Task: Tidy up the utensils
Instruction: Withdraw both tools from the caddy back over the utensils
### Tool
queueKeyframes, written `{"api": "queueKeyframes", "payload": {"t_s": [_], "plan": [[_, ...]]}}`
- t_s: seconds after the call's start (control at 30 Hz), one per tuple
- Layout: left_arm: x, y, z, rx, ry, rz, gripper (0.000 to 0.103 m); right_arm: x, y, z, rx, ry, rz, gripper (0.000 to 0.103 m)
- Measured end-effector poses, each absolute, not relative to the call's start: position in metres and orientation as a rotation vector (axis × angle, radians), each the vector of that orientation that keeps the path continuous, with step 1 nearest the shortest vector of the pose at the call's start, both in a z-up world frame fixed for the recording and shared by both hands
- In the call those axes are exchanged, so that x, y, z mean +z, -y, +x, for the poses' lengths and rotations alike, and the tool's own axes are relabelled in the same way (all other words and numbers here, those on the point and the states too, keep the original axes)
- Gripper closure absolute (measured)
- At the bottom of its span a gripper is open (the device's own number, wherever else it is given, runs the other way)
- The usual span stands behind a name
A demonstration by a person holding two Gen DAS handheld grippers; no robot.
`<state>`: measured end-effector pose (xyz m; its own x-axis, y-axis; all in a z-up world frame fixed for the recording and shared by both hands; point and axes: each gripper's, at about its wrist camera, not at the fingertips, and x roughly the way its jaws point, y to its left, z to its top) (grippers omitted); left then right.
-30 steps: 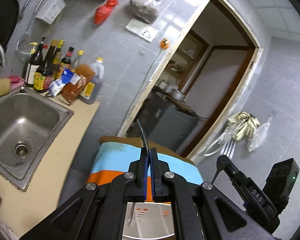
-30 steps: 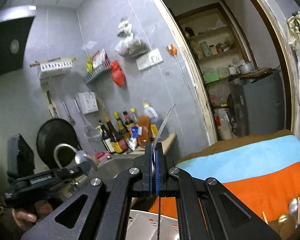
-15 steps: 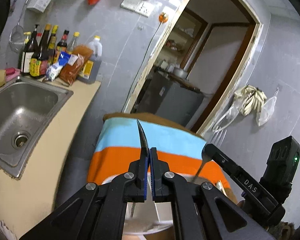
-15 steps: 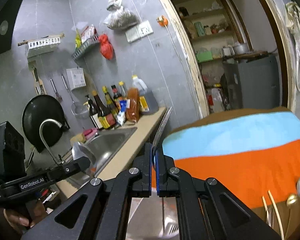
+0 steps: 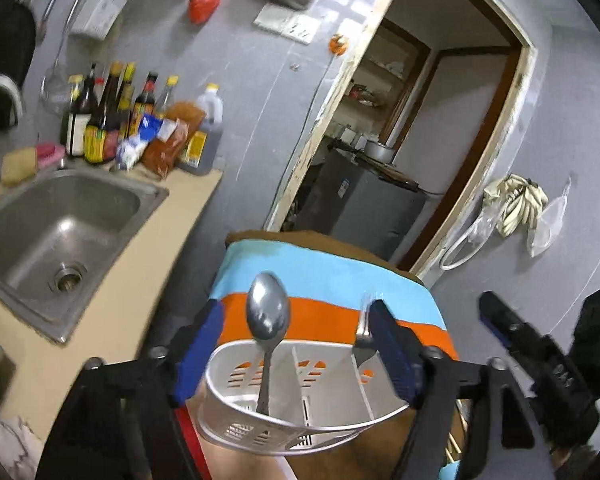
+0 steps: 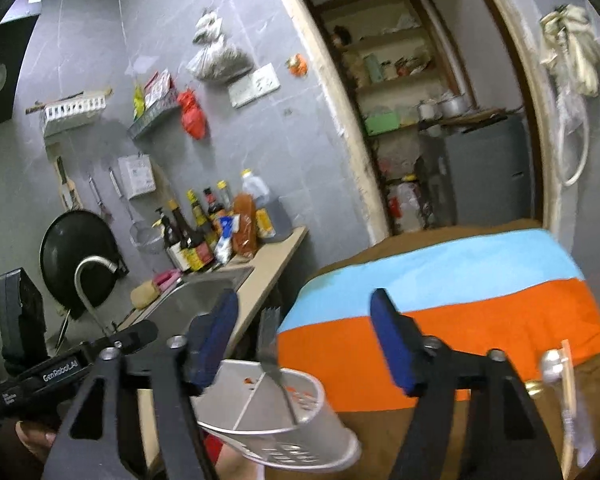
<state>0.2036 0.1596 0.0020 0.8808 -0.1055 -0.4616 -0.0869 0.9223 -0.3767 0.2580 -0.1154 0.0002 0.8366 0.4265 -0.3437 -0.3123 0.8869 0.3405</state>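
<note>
A white slotted utensil holder (image 5: 300,408) stands on the striped cloth, right below my left gripper (image 5: 300,344), which is open and empty. A metal spoon (image 5: 268,320) stands bowl-up in the holder's left compartment. A fork (image 5: 363,320) stands in its right compartment, by my right finger. In the right wrist view my right gripper (image 6: 304,340) is open and empty above the holder (image 6: 284,412), with the fork (image 6: 270,344) standing in it. Loose spoons and chopsticks (image 6: 556,376) lie on the cloth at the right.
The table carries a blue, orange and brown cloth (image 5: 324,276). A steel sink (image 5: 56,232) and a counter with bottles (image 5: 108,120) are at the left. A doorway (image 5: 412,120) is behind the table. The right gripper shows at the right (image 5: 548,364).
Both grippers have opened. The spoon left my left gripper and the fork left my right gripper; both now stand in the holder.
</note>
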Motion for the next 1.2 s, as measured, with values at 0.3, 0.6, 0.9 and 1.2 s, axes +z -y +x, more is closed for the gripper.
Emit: {"api": "queueKeyframes", "payload": {"t_s": [0.3, 0.6, 0.9, 1.2], "plan": [[0.046, -0.092, 0.188, 0.029, -0.321, -0.19, 0.001, 0.033, 0.175, 0.229, 0.235, -0.32, 0.149, 0.004], [0.05, -0.02, 0.19, 0.014, -0.289, -0.121, 0.001, 0.055, 0.221, 0.203, 0.149, -0.256, 0.001, 0.002], [0.028, 0.044, 0.199, -0.006, -0.331, -0.071, 0.001, 0.037, 0.281, 0.212, 0.127, -0.313, -0.004, 0.002], [-0.017, 0.085, 0.22, 0.0, -0.461, -0.087, 0.001, -0.013, 0.332, 0.247, 0.142, -0.427, 0.022, 0.002]]}}
